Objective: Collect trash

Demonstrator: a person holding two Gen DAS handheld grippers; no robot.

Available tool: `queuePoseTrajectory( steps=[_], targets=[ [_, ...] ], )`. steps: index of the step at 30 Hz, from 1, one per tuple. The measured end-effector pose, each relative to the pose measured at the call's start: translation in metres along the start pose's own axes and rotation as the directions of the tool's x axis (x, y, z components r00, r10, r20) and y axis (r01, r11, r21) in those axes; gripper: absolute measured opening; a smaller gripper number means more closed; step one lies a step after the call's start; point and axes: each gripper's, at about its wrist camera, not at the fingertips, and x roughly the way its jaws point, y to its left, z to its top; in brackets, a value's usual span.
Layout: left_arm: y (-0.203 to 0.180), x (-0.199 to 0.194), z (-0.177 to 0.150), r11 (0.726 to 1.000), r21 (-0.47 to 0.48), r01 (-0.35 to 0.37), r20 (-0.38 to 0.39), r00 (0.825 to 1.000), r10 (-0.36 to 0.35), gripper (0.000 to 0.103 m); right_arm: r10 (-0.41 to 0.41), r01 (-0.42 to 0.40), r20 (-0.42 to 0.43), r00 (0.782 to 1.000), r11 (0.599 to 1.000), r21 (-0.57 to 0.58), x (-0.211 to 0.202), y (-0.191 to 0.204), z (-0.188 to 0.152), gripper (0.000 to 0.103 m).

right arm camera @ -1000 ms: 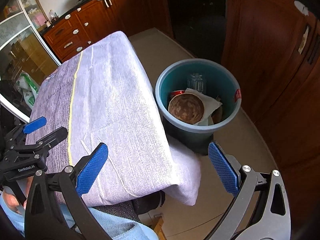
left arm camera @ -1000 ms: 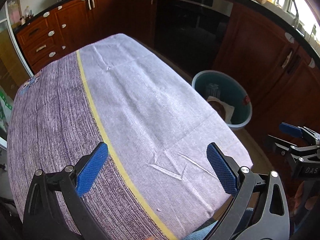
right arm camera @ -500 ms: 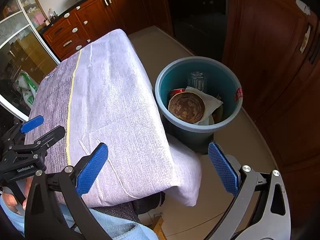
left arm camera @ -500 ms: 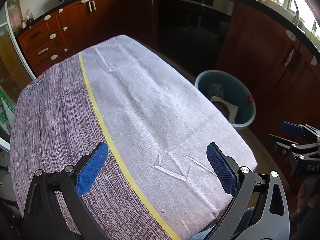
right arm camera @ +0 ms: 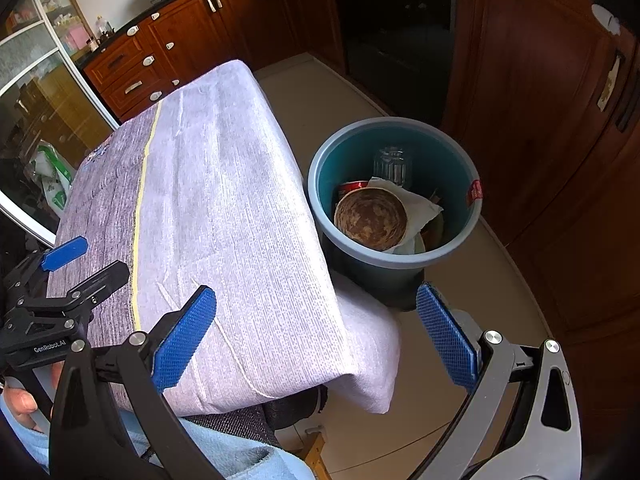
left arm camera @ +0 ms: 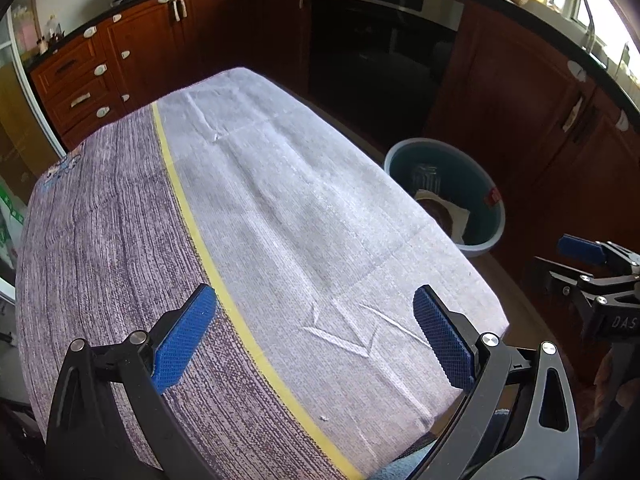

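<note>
- The worktop (left arm camera: pixel 280 220), covered by a cloth in grey-purple and pale lilac split by 1 yellow stripe, fills the space ahead of and under the left claw (left arm camera: pixel 316 340); in the right wrist view it lies ahead and to the left of the right claw (right arm camera: pixel 316 336).
- The teal bin (right arm camera: pixel 460 152) stands on the floor just beside the worktop's edge, straight ahead of the right claw and ahead-right of the left claw (left arm camera: pixel 488 236).
- Inside the bin, the trash: 1 brown bowl (right arm camera: pixel 370 218) lying on white paper (right arm camera: pixel 420 208), 1 clear glass (right arm camera: pixel 392 164) behind them, and a red item (right arm camera: pixel 352 186) partly hidden.
- The left claw has its 2 blue pads spread wide apart, holding nothing, over the worktop's near end.
- The right claw is likewise spread wide and holds nothing, beyond the worktop's near corner.
</note>
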Motion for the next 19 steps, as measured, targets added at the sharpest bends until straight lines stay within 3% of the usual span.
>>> queuePoseTrajectory(
  steps=[14, 19],
  targets=[
    [0.0033, 0.0049, -0.0027, 0.999, -0.009, 0.036, -0.05, 0.998, -0.036, 0.099, -0.011, 0.011, 0.001, 1.0, 1.0, -0.001, -0.0043, -0.001, 0.006, 0.096],
    [0.0055, 0.0034, -0.0032, 1.0, -0.019, 0.012, -0.043, 0.999, -0.013, 0.099, -0.012, 0.012, 0.005, 1.0, 1.0, -0.007, -0.0059, 0.0004, 0.0088, 0.096]
  ],
)
